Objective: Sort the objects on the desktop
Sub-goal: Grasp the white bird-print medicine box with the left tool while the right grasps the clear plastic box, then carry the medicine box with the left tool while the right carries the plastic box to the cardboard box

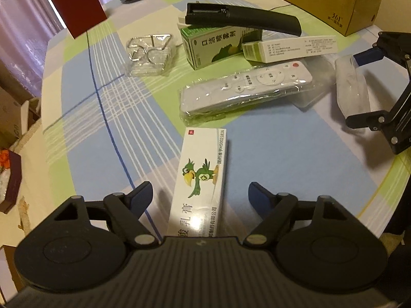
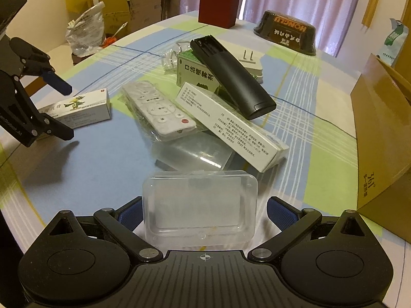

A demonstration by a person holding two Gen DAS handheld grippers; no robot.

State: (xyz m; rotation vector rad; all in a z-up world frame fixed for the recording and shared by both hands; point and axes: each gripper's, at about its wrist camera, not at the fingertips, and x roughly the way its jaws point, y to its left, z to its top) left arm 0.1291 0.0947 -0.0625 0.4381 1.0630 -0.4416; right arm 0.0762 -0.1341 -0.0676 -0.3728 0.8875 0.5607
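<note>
A white ointment box with a green parrot [image 1: 200, 177] lies flat on the checked tablecloth [image 1: 282, 154], between the fingers of my left gripper [image 1: 200, 196], which is open with a gap on each side of the box. In the right wrist view the same box [image 2: 84, 107] shows with my left gripper [image 2: 61, 107] over it. My right gripper [image 2: 205, 213] is open around a clear plastic case [image 2: 200, 205], whose sides sit close to the blue pads [image 2: 280, 213]. From the left wrist view, the right gripper [image 1: 364, 87] straddles that case [image 1: 349, 84].
A cluttered pile sits mid-table: a bagged white remote [image 2: 159, 107], a black remote [image 2: 231, 77] on a green box [image 2: 195, 74], a long white box [image 2: 231, 128] over another clear case [image 2: 195, 154]. A cardboard box [image 2: 380, 128] stands right, a red box [image 2: 218, 5] far.
</note>
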